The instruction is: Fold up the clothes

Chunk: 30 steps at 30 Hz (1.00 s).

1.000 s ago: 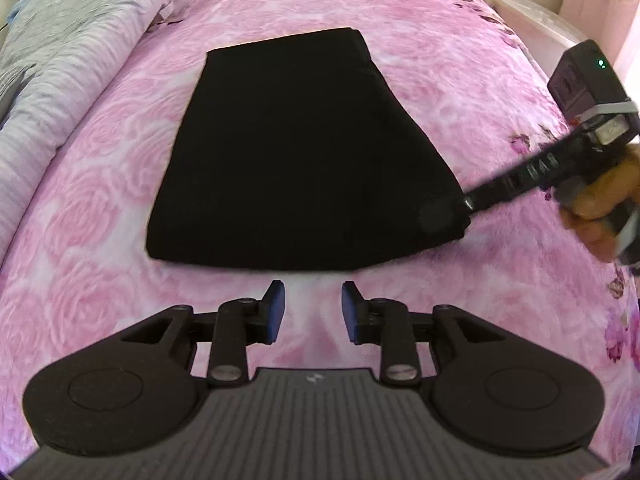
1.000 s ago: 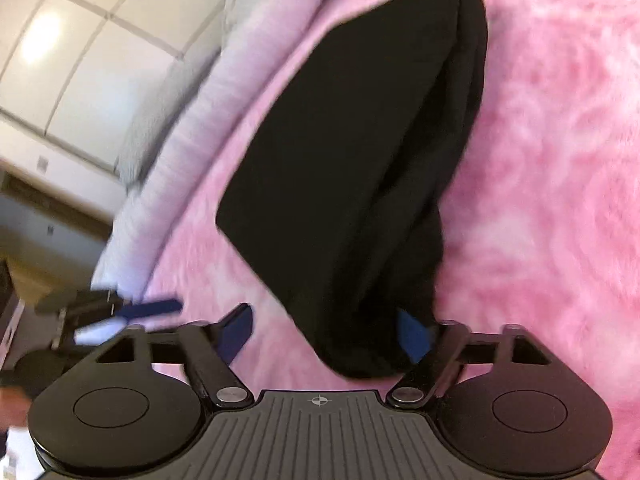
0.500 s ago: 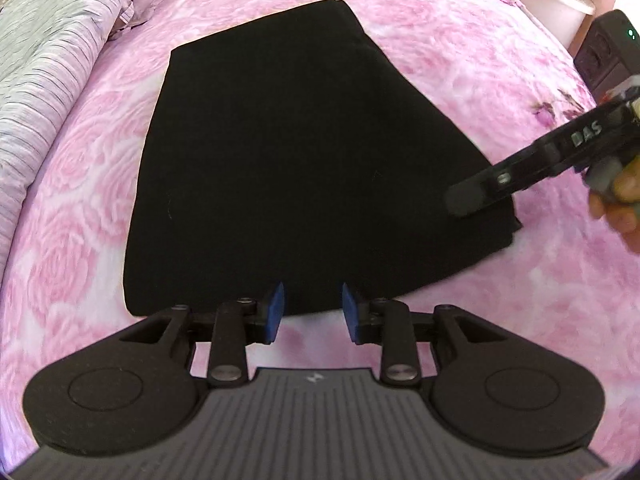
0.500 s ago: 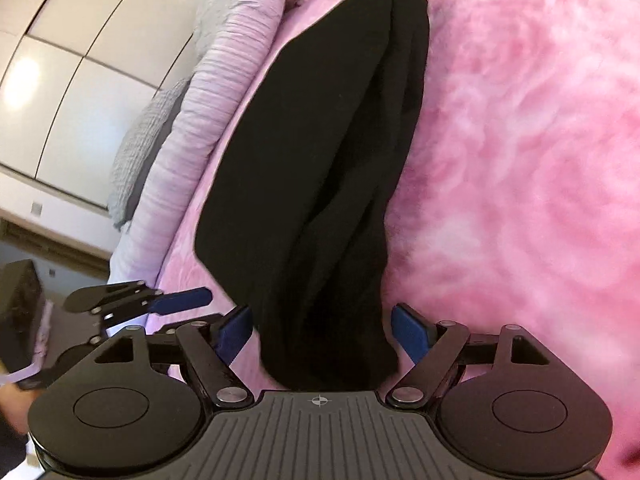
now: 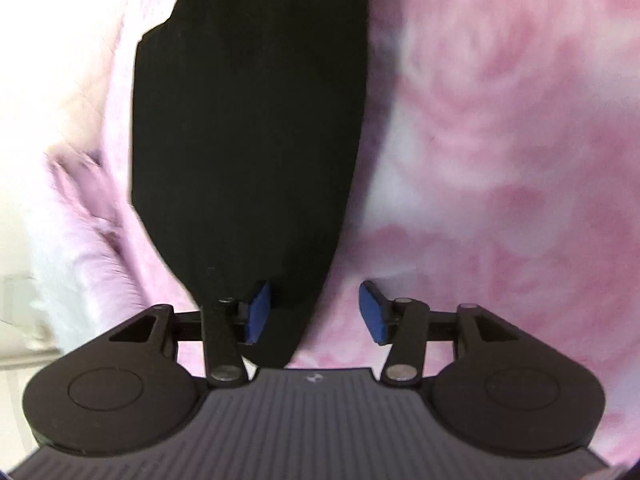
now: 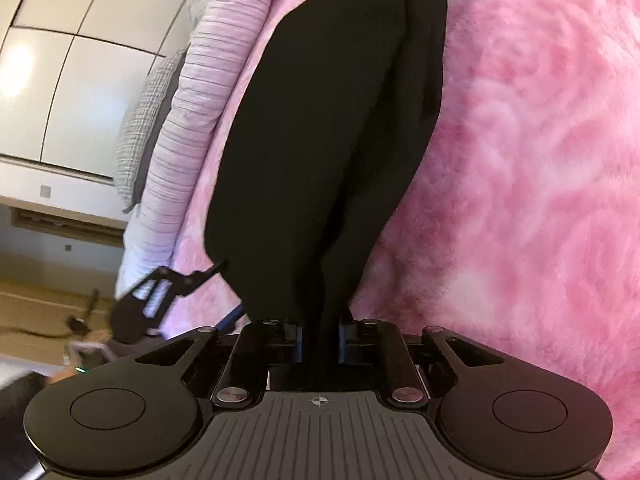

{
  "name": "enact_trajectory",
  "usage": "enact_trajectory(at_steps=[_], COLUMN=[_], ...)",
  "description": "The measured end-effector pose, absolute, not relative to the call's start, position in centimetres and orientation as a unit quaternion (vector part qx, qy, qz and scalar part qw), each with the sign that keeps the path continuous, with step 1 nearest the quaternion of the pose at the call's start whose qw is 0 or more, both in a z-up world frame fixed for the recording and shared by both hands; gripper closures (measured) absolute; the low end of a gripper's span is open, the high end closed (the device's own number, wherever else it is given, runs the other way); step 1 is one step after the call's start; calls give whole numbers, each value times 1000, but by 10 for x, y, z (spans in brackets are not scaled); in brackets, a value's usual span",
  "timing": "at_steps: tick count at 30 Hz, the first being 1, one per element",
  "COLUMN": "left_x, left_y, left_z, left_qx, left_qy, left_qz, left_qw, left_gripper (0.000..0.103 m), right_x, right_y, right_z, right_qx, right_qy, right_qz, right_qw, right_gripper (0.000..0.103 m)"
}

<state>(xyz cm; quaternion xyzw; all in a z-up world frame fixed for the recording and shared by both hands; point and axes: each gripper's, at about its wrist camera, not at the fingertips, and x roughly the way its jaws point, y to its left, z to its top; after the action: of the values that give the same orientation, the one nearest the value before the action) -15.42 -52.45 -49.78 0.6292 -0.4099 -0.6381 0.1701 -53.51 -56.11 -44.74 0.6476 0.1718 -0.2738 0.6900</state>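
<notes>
Both tongs at black garment (image 6: 320,152) on pink bed (image 6: 540,160): my right tongs (image 6: 319,346) clamp its corner; left tongs (image 5: 316,312) gape around its edge.

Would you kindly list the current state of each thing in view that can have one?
Black garment: folded, lying on the bed, near corners lifted.
Right gripper: shut on the garment's corner.
Left gripper: open, jaws astride the garment's edge.
Pink blanket: spread flat under the garment.
Striped duvet: bunched along the bed's side.
</notes>
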Motion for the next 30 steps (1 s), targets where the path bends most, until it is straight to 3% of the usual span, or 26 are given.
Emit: enact_trajectory(at_steps=[3,7,10,16,22,25,30], left_x=[-164,-197,-238,-369,-489,-511,-468], left_y=[-530,-518,-484,-445,-456,-469,-486], left_z=[-507,-489,-467,-435,-415,-413,-388], left_qx=[625,624,612,595,574,574,518], left_qy=[-439,-366,-323,-219,-135,-84,0], left_qz=[-618,-665,-699,-751,-778,-785,-834], left_qw=[187,186,180,186,216,219,188], left_gripper=[56,80,85,87,88,85,73], right_x=[-556,-586,-613,-678,-730,-755,-791], right_y=[-570,-582,-603,-662,-722,-727,-691], right_z=[-436,-419,-403,-377,-359,-359,-333], right_qx=[640,614,591,523,449,435,412], right_qy=[200,247,290,377,442,418,320], right_qz=[-261,-253,-256,-265,-276,-312,-403], right_qw=[694,706,708,717,727,734,752], right_gripper=[89,90,90,90,88,85,73])
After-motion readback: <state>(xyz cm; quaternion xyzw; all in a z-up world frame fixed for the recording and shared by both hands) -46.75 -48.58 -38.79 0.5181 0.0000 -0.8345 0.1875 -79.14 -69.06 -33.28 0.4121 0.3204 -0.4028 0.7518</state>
